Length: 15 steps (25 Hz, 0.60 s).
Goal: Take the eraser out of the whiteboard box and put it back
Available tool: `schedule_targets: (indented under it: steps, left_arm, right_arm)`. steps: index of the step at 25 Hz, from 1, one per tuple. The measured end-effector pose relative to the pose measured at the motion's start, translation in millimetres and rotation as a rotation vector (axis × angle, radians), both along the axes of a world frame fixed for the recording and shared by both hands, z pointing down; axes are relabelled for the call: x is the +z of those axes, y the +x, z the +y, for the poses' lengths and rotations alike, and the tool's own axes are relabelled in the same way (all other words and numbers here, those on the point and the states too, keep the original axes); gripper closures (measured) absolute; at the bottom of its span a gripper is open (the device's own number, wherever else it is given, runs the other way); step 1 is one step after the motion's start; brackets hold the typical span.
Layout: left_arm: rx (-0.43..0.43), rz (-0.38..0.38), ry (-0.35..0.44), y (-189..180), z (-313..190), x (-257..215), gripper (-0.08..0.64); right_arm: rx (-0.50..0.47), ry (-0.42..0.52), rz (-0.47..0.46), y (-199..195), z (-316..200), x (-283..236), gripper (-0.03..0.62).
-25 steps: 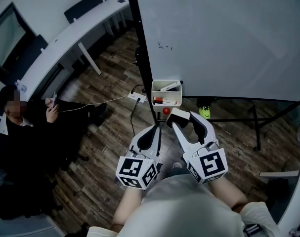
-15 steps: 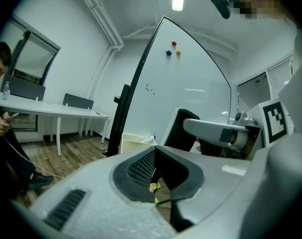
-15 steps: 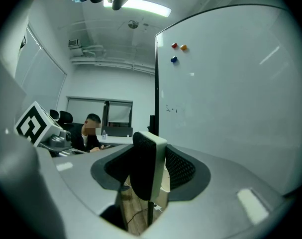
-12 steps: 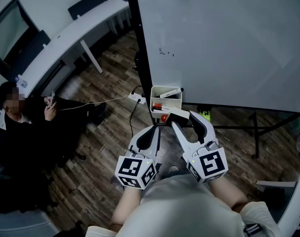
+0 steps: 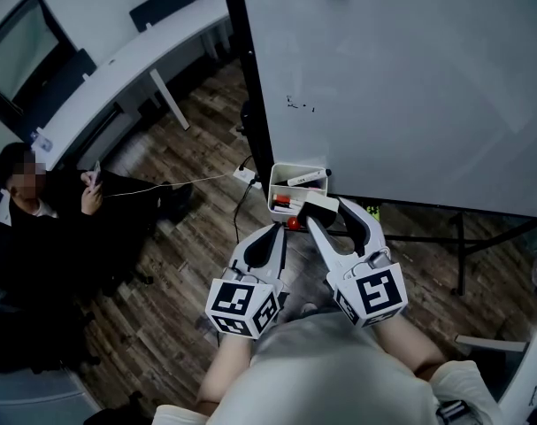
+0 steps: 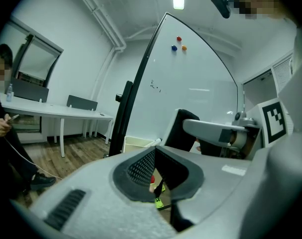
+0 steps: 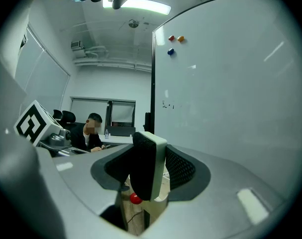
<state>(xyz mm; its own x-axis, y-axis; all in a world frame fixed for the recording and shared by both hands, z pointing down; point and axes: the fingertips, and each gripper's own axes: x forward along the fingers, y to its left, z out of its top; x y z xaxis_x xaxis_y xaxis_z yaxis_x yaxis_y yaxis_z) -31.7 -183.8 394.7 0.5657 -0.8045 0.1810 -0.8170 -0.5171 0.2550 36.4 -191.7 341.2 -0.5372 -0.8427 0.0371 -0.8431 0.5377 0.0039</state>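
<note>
Right hand: level, pointing far toward the whiteboard (image 5: pixel 401 87); right gripper (image 5: pixel 328 212) jaws clamp the eraser (image 7: pixel 147 169) upright, dark felt facing left.
Left hand: just left of it, tipped slightly down; left gripper (image 5: pixel 278 234) jaws pressed together, nothing between.
Eraser: at the near right rim of the whiteboard box (image 5: pixel 274 184); contact unclear.
Edges: black frame post (image 5: pixel 255 104) just left of the box.
Room: wooden floor (image 5: pixel 188 255) open leftward.
</note>
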Motion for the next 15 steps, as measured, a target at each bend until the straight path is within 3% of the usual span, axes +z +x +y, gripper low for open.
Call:
schedule_targets:
  steps: [15]
  left_arm:
    - [-0.038,-0.002,-0.009,2.1,-20.4,7.2,0.555]
  right_arm:
    - [-0.031,-0.011,0.003,0.3,-26.9,10.4,0.388]
